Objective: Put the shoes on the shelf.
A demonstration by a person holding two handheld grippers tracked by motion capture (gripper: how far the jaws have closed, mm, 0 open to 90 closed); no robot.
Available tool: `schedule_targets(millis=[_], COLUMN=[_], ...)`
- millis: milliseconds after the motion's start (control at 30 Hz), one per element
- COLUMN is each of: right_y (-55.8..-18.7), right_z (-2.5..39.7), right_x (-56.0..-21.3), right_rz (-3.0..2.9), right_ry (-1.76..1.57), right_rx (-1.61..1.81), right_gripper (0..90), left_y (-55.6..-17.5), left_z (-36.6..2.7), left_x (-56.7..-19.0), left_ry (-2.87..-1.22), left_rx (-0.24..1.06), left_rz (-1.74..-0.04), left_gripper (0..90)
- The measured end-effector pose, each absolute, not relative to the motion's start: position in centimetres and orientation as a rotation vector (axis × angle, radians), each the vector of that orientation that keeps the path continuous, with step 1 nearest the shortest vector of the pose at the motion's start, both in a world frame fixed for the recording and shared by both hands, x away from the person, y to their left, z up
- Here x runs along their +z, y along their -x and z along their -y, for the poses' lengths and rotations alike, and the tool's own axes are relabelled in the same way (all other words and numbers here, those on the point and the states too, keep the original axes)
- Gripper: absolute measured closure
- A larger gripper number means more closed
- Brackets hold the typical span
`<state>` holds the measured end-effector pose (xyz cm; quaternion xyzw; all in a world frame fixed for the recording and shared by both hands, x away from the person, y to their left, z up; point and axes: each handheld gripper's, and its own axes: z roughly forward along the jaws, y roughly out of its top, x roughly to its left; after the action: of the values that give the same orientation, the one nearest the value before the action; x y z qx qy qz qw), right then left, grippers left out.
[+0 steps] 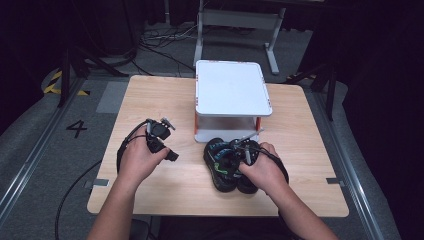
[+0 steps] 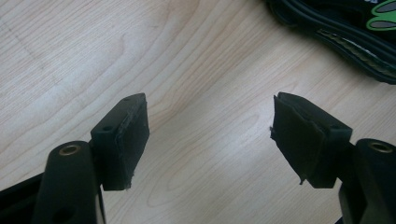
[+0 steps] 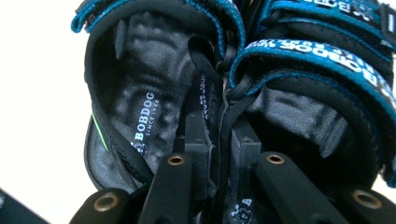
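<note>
A pair of black sandals (image 1: 221, 167) with blue straps sits side by side on the wooden table (image 1: 150, 100), just in front of a white shelf. My right gripper (image 1: 245, 150) comes down on them from above. In the right gripper view its jaws (image 3: 219, 126) are shut on the two inner edges, pinching the left sandal (image 3: 140, 93) and the right sandal (image 3: 299, 107) together. My left gripper (image 1: 171, 139) hovers over bare wood to the left of the pair. It stands open (image 2: 210, 121) with nothing between its pads, and one sandal's sole (image 2: 345, 32) shows at the top right of its view.
A white two-level shelf (image 1: 232, 90) with red posts stands at the middle back of the table, right behind the sandals. Bare wood lies left and right of it. Cables and a metal frame (image 1: 235, 30) are on the floor beyond.
</note>
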<state>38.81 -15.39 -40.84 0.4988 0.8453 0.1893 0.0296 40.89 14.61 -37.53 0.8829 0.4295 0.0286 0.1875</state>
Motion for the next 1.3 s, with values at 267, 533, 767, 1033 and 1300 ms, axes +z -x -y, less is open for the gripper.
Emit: schedule_targets(millis=[267, 533, 767, 1033, 1300], right_y=[-39.9, -44.5, -47.6, -48.6, -48.6], right_z=[15.3, 14.9, 14.0, 12.9, 12.7], right_x=[-38.7, -37.9, -39.0, -39.5, -40.3], right_rz=[-2.559, -2.453, -2.365, -2.256, -2.126], right_ry=[-1.499, -1.532, -1.530, -1.517, -1.477], right_rx=[0.712, 0.699, 0.662, 0.687, 0.798], right_gripper=[80.5, 80.3, 80.2, 80.3, 77.7], left_y=[-39.8, -38.8, -38.7, -39.1, -39.1], left_z=[-15.8, -16.9, -17.1, -17.0, -17.1], left_x=[-37.5, -37.5, -37.3, -37.2, -37.1], left_ry=[-2.467, -2.446, -2.435, -2.440, -2.431], left_rx=[0.098, 0.105, 0.098, 0.092, 0.091], left_rz=[-1.252, -1.292, -1.284, -1.262, -1.265], left_gripper=[28.2, 28.2, 28.1, 28.1, 28.2])
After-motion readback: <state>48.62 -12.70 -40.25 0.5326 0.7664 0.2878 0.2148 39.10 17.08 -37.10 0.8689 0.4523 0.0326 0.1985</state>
